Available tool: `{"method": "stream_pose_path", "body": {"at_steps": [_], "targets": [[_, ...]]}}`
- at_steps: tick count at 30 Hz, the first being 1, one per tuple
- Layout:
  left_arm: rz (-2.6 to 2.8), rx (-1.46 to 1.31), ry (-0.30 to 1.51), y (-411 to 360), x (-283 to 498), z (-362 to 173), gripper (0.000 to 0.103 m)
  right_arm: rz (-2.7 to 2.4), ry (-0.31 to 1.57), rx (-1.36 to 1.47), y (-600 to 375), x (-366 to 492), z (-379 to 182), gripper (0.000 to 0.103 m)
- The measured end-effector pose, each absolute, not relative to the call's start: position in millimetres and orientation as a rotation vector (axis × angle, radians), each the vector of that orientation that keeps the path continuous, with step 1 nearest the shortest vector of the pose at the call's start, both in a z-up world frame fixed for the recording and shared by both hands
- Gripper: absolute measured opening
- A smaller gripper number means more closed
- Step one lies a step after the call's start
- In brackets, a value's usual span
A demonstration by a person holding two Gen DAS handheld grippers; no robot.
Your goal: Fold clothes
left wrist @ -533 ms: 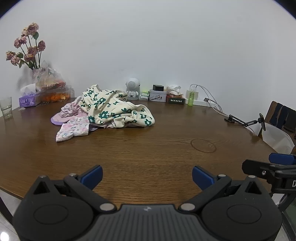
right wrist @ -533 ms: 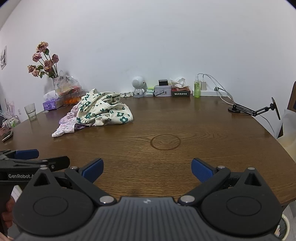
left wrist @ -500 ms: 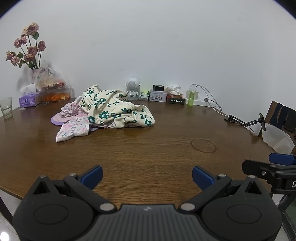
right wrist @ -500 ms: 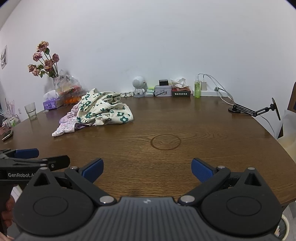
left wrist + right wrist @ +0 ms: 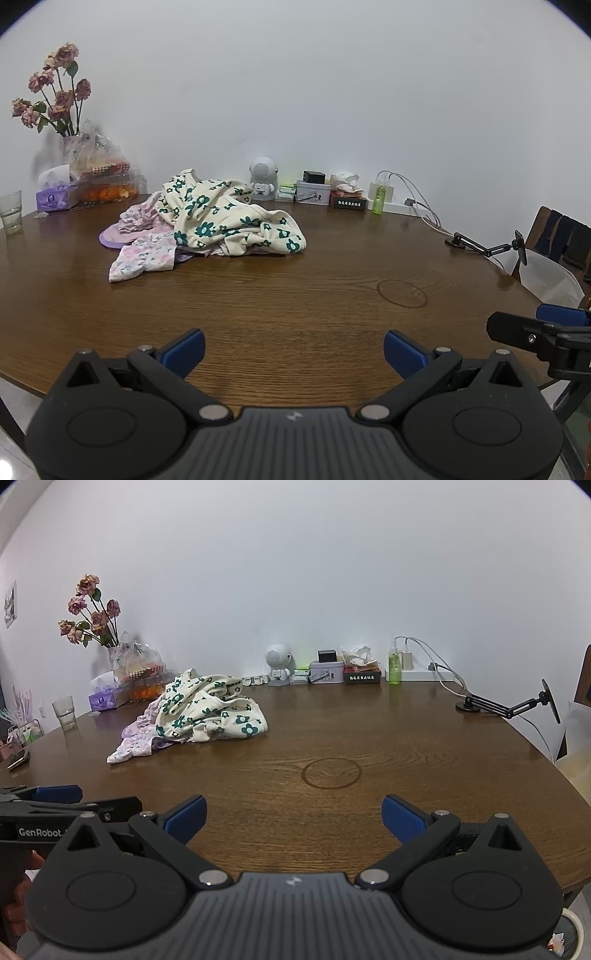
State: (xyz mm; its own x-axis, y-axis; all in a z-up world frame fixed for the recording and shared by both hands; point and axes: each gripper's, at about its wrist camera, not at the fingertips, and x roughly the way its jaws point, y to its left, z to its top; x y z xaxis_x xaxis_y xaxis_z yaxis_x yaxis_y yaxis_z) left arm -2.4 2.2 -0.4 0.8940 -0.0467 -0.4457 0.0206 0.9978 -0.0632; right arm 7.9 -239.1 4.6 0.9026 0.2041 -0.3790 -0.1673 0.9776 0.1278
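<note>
Clothes [image 5: 221, 221] are lying crumpled at eleven o'clock on the worktop [image 5: 295, 295]; only the right view is showing a phone [image 5: 18, 762]. Both the left hand-held gripper [image 5: 293, 349] and the right hand-held gripper [image 5: 291, 818] are standing spread, empty.

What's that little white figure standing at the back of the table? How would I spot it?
Start at the round wooden table and follow its far edge along the white wall. Just behind the heap of cream clothes with green flowers stands a small white robot figurine. Unlike the boxy tin and green bottle beside it, it has a big round head.
</note>
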Motion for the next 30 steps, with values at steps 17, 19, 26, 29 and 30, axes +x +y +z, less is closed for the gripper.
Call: {"method": "stream_pose_path", "body": {"at_steps": [17,19,26,29,30], "targets": [[-0.029,-0.034,0.462,0.2,-1.5,-0.4,0.103,0.191,0.391,0.093,-236.0,6.5,5.1,0.103],[-0.030,-0.032,0.464,-0.3,-1.3,-0.7,0.103,0.191,0.391,0.094,-236.5,6.4,4.0,0.103],[-0.039,-0.032,0.470,1.0,-0.6,-5.5,0.103,0.200,0.392,0.102,-238.5,5.9,1.1,0.103],[-0.041,-0.044,0.476,3.3,0.1,-8.4,0.103,0.203,0.387,0.106,-239.1,5.4,-1.7,0.103],[-0.042,-0.045,0.477,3.2,0.3,-8.8,0.103,0.205,0.390,0.108,-239.1,5.8,-2.7,0.103]]}}
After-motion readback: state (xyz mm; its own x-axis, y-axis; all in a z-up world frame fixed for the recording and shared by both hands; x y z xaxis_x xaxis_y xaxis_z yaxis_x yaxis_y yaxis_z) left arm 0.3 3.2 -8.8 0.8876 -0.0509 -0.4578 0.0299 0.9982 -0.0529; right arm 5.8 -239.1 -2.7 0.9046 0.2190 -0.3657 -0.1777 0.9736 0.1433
